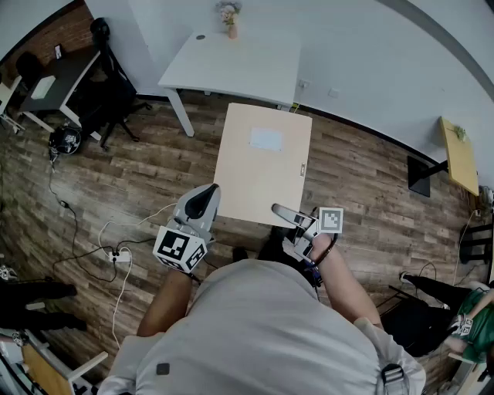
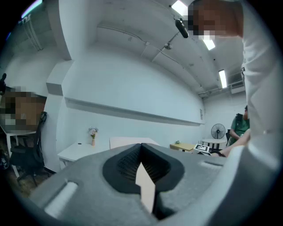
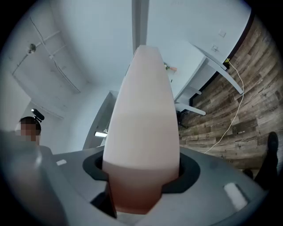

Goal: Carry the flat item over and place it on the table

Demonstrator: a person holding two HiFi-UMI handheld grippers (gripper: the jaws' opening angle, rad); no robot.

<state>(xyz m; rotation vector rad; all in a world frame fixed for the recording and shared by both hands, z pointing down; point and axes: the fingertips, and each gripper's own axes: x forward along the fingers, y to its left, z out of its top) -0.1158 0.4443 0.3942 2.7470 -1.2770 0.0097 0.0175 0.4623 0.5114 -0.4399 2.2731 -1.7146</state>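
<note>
Both left tool [image 1: 204, 199] and right tool [image 1: 284, 213] clamp the beige board [image 1: 262, 166]; white table [image 1: 239, 62] stands beyond.

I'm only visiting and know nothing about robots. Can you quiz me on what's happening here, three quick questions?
1. True or false: the flat board already lies on the white table.
2. How many grippers clamp the board? A none, B one, C two.
3. What stands at the white table's far edge?
Key: 1 false, the board is held short of the table. 2 C, the left gripper and right gripper clamp its near edge. 3 A small vase of flowers.
</note>
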